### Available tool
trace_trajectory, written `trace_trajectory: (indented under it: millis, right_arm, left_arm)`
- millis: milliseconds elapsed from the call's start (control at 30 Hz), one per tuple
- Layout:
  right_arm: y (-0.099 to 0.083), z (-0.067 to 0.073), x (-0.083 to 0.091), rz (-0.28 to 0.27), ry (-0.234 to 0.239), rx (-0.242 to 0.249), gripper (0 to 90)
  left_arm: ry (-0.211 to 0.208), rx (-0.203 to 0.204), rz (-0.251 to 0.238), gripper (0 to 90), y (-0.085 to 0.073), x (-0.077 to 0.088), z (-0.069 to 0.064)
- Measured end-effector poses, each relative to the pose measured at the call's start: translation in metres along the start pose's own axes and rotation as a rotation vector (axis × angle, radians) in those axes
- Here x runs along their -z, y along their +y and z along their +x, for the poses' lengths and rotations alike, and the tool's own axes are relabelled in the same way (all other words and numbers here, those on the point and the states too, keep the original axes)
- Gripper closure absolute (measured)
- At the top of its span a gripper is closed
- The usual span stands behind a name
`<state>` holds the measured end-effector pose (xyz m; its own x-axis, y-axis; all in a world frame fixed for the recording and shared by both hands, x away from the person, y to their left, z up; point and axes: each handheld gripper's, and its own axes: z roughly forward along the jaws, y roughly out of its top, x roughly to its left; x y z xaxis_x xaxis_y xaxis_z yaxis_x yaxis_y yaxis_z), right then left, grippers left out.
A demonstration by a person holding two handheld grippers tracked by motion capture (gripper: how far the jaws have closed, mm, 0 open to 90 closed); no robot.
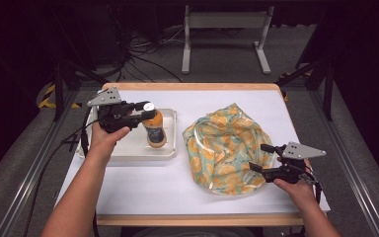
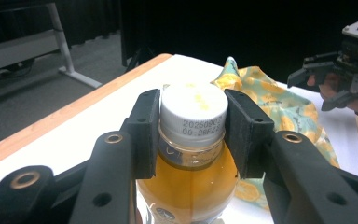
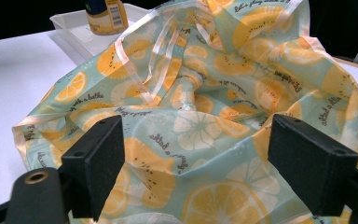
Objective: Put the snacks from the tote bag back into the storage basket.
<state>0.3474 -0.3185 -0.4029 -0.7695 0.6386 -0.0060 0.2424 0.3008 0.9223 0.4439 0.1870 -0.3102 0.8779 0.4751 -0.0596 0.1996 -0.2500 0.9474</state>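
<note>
1. Left gripper (image 1: 145,111) is clamped on the bottle (image 1: 154,129), jaws part-closed, one pad on each side of the white cap (image 2: 194,112) and neck.
2. In the left gripper view the cap sits squarely between the pads (image 2: 145,126), both pressing against it, amber drink showing below.
3. The bottle stands upright in the white tray (image 1: 128,153) on the table's left half, towards the tray's right side.
4. Right gripper (image 1: 262,158) hovers at the near right edge of the fruit-print bag (image 1: 224,148), jaws spread wide and holding nothing.
5. In the right gripper view the crumpled bag (image 3: 200,107) lies ahead of and between the two open pads (image 3: 95,165); whether they touch the fabric can't be told.
6. Bag and tray lie side by side on the white table (image 1: 143,185), just apart.
</note>
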Motion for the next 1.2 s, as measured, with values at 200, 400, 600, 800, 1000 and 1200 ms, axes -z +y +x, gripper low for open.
trace_trajectory:
  millis: [200, 400, 600, 800, 1000, 1200]
  right_arm:
    - [0.000, 0.000, 0.000, -0.001, 0.003, -0.001, 19.3]
    - [-0.001, 0.000, -0.001, 0.003, 0.004, 0.000, 19.2]
    - [-0.001, 0.001, -0.001, 0.006, 0.007, 0.001, 19.1]
    - [-0.001, 0.001, -0.001, 0.007, 0.009, 0.000, 19.1]
    - [-0.001, 0.001, -0.002, 0.009, 0.010, -0.001, 19.0]
    - [-0.001, 0.001, -0.002, 0.009, 0.011, 0.002, 19.0]
  left_arm:
    - [-0.019, 0.006, 0.012, 58.5, -0.008, -0.007, 0.000]
    - [-0.017, 0.013, 0.040, 58.4, -0.015, -0.011, 0.000]
    - [-0.026, 0.022, 0.046, 58.4, -0.021, -0.016, 0.000]
    - [-0.027, 0.025, 0.074, 58.5, -0.027, -0.021, 0.000]
    - [-0.033, 0.028, 0.085, 58.4, -0.028, -0.024, -0.002]
    - [-0.029, 0.005, 0.111, 58.4, -0.028, -0.025, -0.004]
